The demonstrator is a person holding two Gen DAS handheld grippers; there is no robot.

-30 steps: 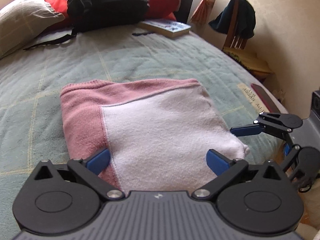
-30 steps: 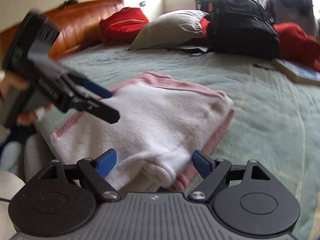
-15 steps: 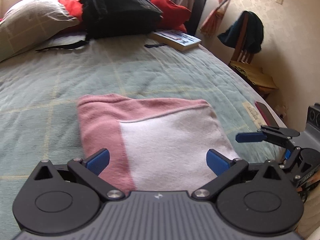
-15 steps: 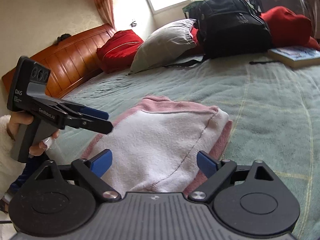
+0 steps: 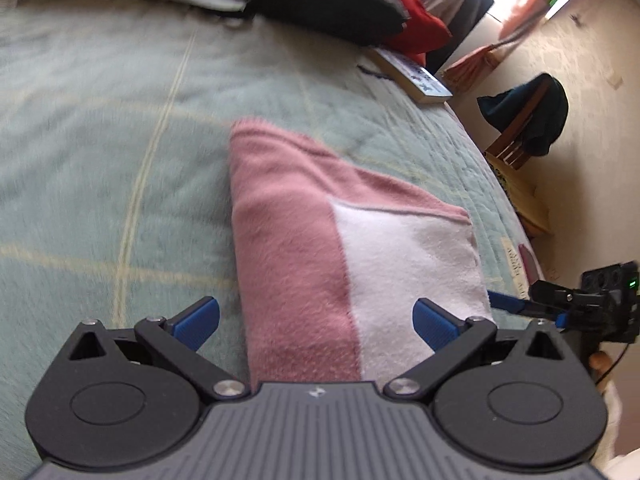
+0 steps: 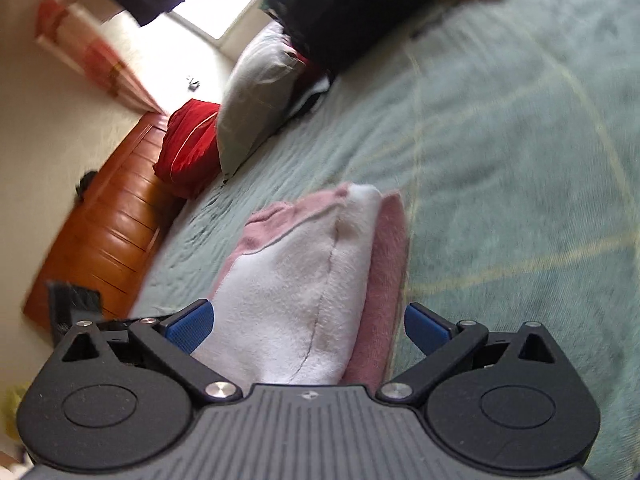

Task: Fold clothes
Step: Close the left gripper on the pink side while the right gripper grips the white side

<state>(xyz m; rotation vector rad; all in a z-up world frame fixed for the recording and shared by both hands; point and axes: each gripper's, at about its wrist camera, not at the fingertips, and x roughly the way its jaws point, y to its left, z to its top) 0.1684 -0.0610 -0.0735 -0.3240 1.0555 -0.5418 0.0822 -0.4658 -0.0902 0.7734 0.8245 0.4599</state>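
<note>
Daylight floods in from a window [image 6: 236, 4], blown out white at the top of both views; motion blur smears the bedspread [image 5: 100, 128]; fisheye bending curves the frame edges.

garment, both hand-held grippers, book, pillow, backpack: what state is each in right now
garment: folded, flat on the bed, ungripped
left hand-held gripper: open, empty
right hand-held gripper: open, empty
book: closed, lying flat
pillow: propped up at the bed's head
backpack: too blurred to tell
</note>
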